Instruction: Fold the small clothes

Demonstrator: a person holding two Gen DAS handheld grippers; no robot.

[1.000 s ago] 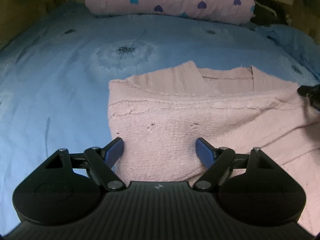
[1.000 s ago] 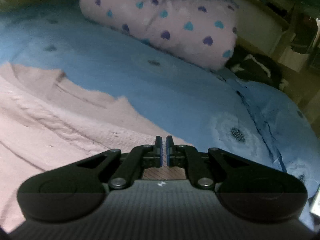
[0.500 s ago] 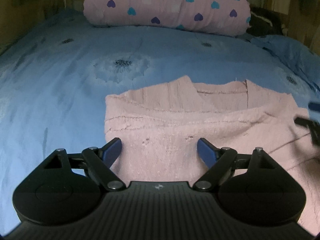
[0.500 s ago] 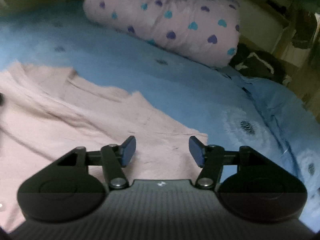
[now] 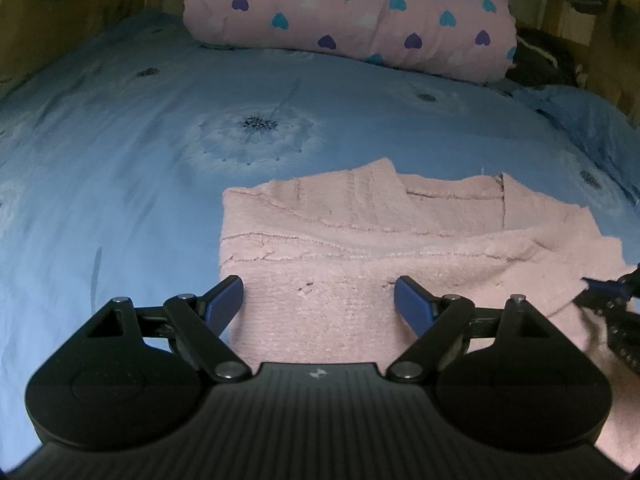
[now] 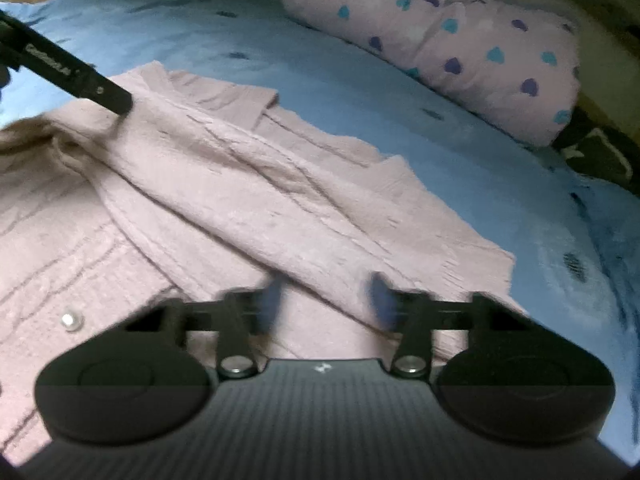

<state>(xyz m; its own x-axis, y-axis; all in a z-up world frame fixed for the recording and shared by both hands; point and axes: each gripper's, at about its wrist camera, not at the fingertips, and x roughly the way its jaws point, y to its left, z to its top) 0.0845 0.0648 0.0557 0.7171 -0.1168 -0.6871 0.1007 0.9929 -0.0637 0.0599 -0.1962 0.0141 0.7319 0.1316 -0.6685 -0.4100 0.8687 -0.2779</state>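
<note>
A pale pink knitted cardigan (image 5: pixel 360 240) lies partly folded on the blue bedsheet (image 5: pixel 120 160), collar toward the far side. My left gripper (image 5: pixel 319 300) hovers open over the cardigan's near left part, with nothing pinched. In the right wrist view the cardigan (image 6: pixel 240 200) shows a sleeve folded across it and a pearl button (image 6: pixel 72 322). My right gripper (image 6: pixel 326 300) is blurred, its jaws apart and closing over a fold of the pink knit. The right gripper's tip (image 5: pixel 608 292) shows at the cardigan's right edge. A finger of the left gripper (image 6: pixel 72 72) shows at the upper left.
A rolled pink quilt with heart prints (image 5: pixel 352 12) lies across the head of the bed. Something dark (image 5: pixel 540 56) sits beside it at the far right. Wooden bed sides rise at left and right. Bare sheet lies left of the cardigan.
The right gripper went from shut at the cardigan's edge to jaws apart, and shifted left and down over the folded sleeve. The left gripper stayed open and nearly still.
</note>
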